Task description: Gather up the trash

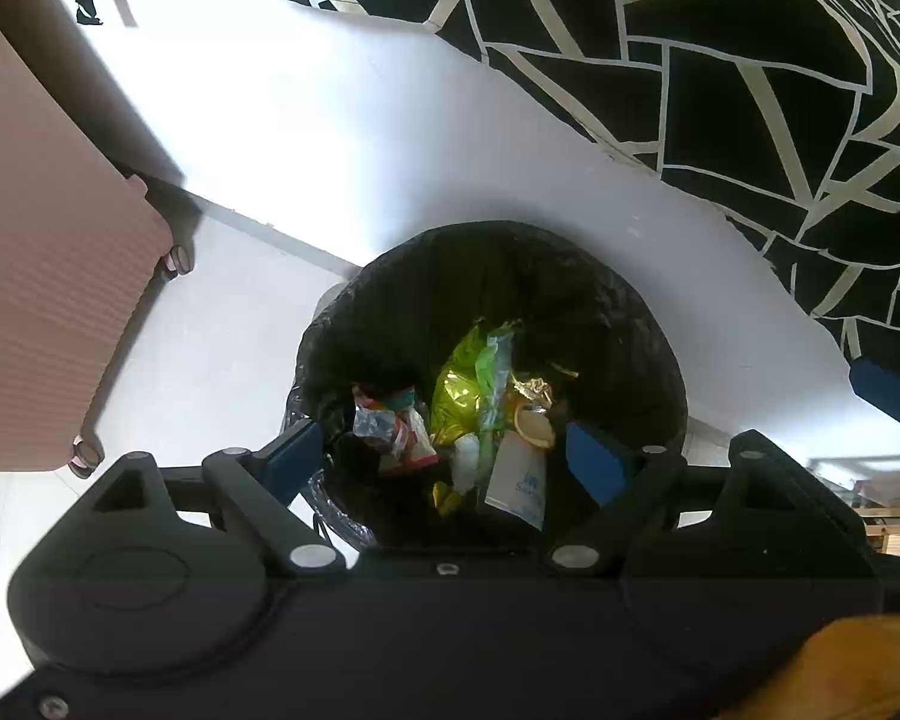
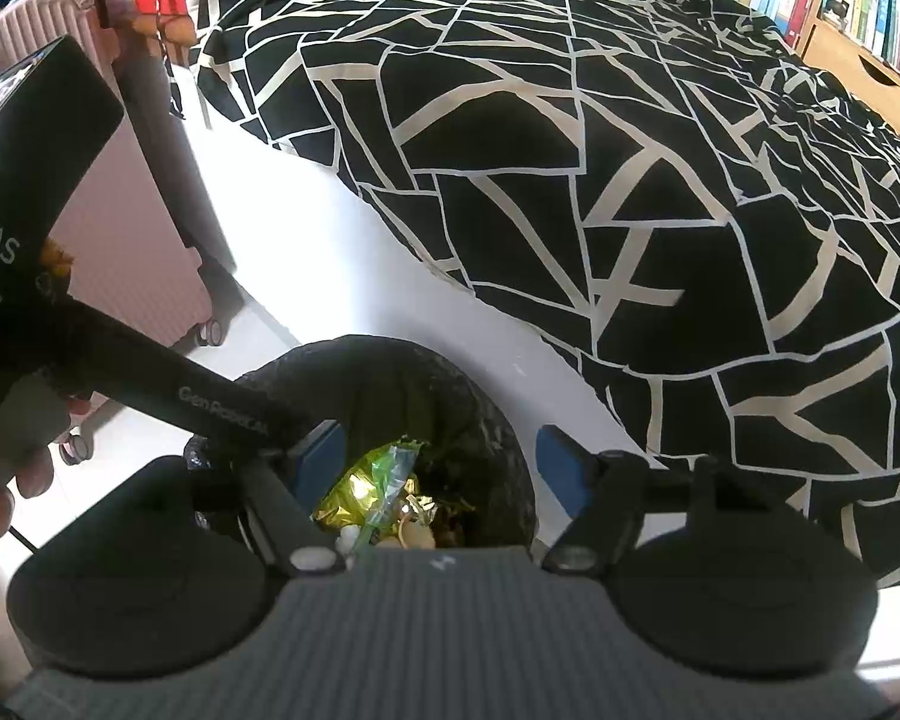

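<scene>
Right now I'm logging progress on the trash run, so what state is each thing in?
Black-lined round trash bin: open, no lid, partly filled.
Yellow-green foil wrapper: crumpled, inside the bin.
White paper packet: lying in the bin.
Left gripper: open, empty, above the bin.
Right gripper: open, empty, above the bin.
Pink ribbed suitcase: closed, on its wheels.

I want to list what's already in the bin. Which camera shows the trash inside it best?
The left wrist view: it looks almost straight down into the bin, showing the trash spread across the bottom. The right wrist view sees only part of the trash; the gripper body hides the rest.
</scene>
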### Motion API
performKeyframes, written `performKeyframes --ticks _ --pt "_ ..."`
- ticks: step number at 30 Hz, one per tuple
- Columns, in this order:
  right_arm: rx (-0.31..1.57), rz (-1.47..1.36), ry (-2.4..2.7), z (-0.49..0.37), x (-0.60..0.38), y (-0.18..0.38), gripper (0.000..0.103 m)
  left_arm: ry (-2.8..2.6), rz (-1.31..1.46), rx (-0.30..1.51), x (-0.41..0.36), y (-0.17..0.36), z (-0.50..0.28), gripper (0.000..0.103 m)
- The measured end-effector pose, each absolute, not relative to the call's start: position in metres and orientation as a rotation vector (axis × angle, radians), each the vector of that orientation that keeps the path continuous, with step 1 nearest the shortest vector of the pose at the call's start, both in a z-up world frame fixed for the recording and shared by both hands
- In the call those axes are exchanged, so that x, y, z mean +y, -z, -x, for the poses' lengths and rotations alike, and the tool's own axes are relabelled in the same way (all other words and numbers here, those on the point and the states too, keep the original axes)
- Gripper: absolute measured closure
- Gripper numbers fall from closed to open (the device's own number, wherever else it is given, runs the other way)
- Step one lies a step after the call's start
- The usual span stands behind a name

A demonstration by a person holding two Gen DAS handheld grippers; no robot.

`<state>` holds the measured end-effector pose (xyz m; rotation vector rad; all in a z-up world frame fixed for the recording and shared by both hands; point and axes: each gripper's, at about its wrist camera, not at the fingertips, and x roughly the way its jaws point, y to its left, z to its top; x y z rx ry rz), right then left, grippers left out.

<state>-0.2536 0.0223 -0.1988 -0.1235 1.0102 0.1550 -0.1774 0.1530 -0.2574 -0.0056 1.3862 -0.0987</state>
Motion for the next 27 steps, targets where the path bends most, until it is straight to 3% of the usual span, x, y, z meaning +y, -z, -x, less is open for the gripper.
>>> performKeyframes --ticks 27 --pt "1.013 0.119 -0.147 0.2549 0.0247 0.1997 0.022 0.093 0.007 1.387 0.1555 0.2579 0.1790 0.015"
